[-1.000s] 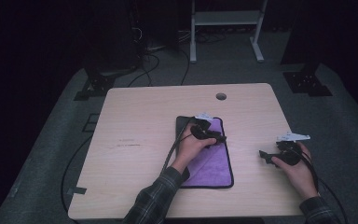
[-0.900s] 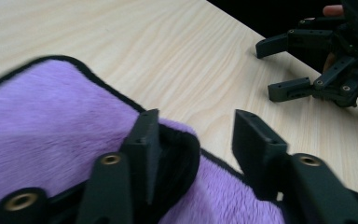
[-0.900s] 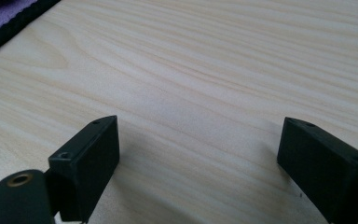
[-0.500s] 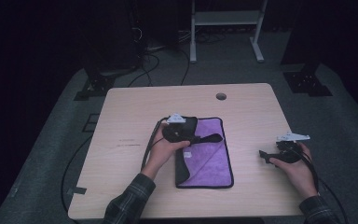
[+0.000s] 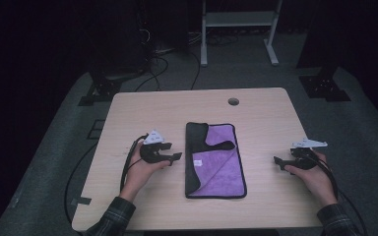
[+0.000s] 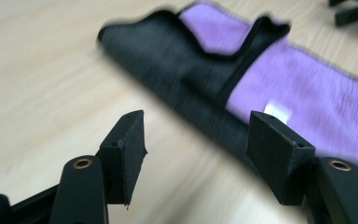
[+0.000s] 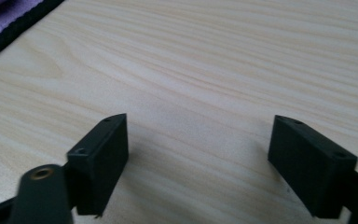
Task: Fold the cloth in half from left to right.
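We hold our left gripper (image 5: pixel 176 158) just left of the folded purple cloth (image 5: pixel 221 164), jaws just opening, nothing between them. Our right gripper (image 5: pixel 277 161) sits far right, jaws wide, just closing a little. Bare tabletop (image 5: pixel 152 113) lies behind, up to its far edge.

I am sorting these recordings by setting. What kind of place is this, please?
Probably a lab or recording studio, not a home: a bare wooden table stands on grey carpet in a dark room, with cables and a metal stand behind it. Just a purple cloth lies there.
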`<state>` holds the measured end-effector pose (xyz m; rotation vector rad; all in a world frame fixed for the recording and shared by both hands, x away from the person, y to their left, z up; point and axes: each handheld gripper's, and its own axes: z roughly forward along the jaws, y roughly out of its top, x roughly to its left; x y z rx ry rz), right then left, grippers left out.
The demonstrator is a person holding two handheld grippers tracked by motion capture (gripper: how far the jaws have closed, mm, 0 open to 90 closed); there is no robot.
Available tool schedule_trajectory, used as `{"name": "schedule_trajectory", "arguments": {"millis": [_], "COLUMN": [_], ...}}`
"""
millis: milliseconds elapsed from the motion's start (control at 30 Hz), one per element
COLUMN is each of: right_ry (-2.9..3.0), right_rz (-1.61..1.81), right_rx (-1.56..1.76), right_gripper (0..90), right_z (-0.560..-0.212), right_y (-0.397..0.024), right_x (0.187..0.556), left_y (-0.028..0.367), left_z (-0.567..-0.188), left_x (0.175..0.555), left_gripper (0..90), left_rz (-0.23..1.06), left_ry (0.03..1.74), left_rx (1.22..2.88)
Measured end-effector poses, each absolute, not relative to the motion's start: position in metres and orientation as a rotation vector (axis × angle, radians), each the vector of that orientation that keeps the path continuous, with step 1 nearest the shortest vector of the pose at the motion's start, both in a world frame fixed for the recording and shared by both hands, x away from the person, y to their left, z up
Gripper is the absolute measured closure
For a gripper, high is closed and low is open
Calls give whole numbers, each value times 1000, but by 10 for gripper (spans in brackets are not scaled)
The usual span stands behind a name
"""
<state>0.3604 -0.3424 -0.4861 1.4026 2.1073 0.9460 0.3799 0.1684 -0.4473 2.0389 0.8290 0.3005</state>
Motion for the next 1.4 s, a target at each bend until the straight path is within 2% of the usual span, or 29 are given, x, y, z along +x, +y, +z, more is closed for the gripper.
{"name": "schedule_trajectory", "arguments": {"millis": [100, 133, 200, 267, 500, 767, 800, 1100, 1400], "right_ry": [2094, 2088, 2086, 2082, 2092, 2107, 2108, 2139, 2180], "right_rz": [952, 958, 960, 971, 998, 1028, 1052, 1136, 1186], "right_rx": [1406, 1402, 1400, 1399, 1373, 1359, 1341, 1261, 1202], "right_gripper": [260, 307, 328, 402, 570, 583, 583, 587, 571], "right_z": [-486, -486, -486, -485, -485, -480, -475, -454, -439], "right_y": [-343, -343, -343, -343, -345, -342, -339, -320, -298], "right_x": [360, 359, 359, 358, 357, 357, 357, 362, 372], "left_y": [187, 191, 202, 216, 230, 236, 235, 234, 233], "left_z": [-455, -456, -460, -465, -477, -481, -481, -483, -483], "left_x": [374, 372, 369, 367, 361, 360, 360, 364, 364], "left_gripper": [342, 325, 298, 285, 258, 212, 163, 0, 0], "left_rz": [326, 332, 346, 347, 375, 439, 446, 442, 435], "left_ry": [845, 850, 871, 906, 932, 939, 943, 985, 988], "left_rx": [2066, 2074, 2072, 2076, 2117, 2137, 2146, 2172, 2178]}}
